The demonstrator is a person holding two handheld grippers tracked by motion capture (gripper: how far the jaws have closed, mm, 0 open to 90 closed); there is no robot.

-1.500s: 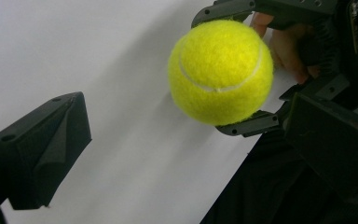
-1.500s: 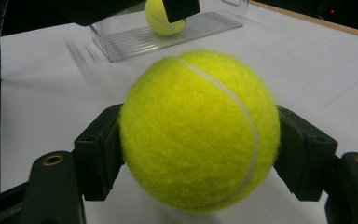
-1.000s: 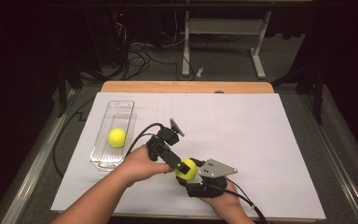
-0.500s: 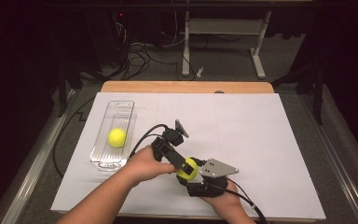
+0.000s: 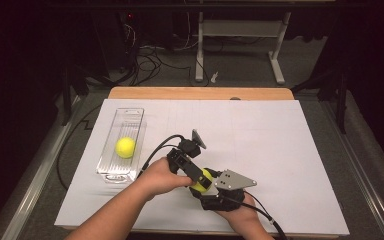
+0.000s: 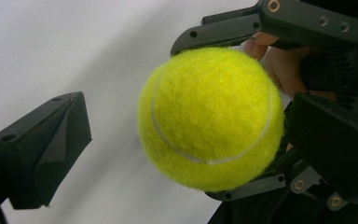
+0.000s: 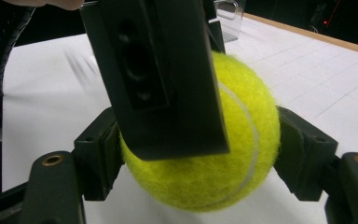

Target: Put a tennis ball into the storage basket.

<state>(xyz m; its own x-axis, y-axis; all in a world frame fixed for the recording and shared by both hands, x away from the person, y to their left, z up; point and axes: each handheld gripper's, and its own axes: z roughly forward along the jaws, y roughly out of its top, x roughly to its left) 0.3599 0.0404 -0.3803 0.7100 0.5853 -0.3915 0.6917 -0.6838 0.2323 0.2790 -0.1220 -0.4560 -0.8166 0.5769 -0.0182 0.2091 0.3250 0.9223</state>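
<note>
A dark room: grey floor (image 5: 240, 65) strewn with cables (image 5: 150, 57), white desk legs (image 5: 240, 50) beyond the table.

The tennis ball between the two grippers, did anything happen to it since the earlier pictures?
The left gripper slid a little closer around the tennis ball, jaws open. The right gripper kept its clamp on it. The other ball stayed in the clear tray.

place: lab | signs: dark room, white-covered table (image 5: 260, 135), floor cables (image 5: 150, 62), desk frame (image 5: 237, 40)

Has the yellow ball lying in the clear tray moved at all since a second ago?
No. The ball sits at the same spot in the clear tray, roughly midway along its length.
</note>
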